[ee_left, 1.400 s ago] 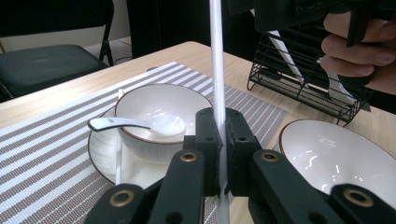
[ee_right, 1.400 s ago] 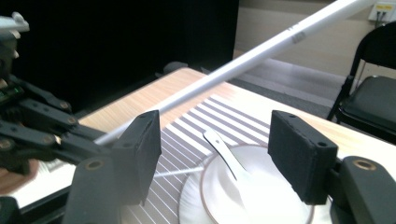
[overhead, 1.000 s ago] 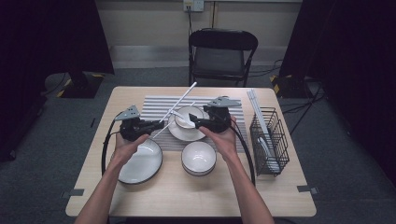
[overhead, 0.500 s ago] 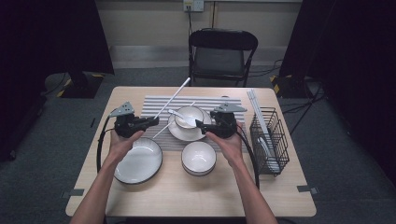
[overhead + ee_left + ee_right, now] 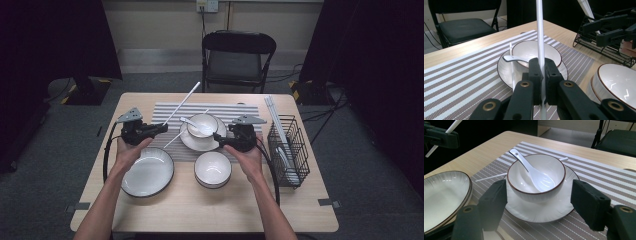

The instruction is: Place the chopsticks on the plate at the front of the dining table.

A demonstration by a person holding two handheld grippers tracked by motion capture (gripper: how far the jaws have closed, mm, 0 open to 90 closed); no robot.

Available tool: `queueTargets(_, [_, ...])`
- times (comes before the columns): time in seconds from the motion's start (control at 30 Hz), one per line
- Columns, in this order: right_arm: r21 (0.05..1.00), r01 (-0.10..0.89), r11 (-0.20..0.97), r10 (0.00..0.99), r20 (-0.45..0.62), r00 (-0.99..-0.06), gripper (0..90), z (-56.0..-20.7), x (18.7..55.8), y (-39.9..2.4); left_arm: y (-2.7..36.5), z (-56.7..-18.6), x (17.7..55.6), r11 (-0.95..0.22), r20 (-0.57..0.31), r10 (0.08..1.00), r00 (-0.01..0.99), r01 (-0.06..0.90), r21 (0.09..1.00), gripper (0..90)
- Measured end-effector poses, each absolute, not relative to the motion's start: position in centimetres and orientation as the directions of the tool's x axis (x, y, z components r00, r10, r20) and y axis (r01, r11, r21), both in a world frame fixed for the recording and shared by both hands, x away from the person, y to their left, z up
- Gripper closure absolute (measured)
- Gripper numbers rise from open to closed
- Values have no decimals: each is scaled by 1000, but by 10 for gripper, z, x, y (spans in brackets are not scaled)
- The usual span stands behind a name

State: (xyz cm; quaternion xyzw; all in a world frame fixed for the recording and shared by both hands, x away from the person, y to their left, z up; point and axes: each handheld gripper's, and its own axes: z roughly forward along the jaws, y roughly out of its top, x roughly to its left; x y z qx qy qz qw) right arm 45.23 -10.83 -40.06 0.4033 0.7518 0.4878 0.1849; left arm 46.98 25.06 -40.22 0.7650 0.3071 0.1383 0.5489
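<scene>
White chopstick [image 5: 539, 32] clamped upright between left gripper [image 5: 542, 75] fingers.

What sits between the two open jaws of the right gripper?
In the right gripper view, the right gripper stands open around the white bowl on its saucer; a white spoon lies in the bowl. The pads are not touching it.

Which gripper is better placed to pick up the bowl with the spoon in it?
Right, probably. The right gripper is open and faces the bowl on its saucer, while the left gripper is shut on a white chopstick.
</scene>
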Motion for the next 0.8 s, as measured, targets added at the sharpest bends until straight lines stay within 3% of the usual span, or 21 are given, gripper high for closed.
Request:
queueTargets(0.73, [858, 475, 194, 817, 127, -563, 292, -424, 451, -127, 254, -392, 490, -212, -147, 641, 753, 358, 909, 864])
queueTargets(0.8, [866, 465, 183, 822, 125, -555, 333, -427, 450, -128, 253, -389, 491, -218, -141, 639, 756, 354, 910, 864])
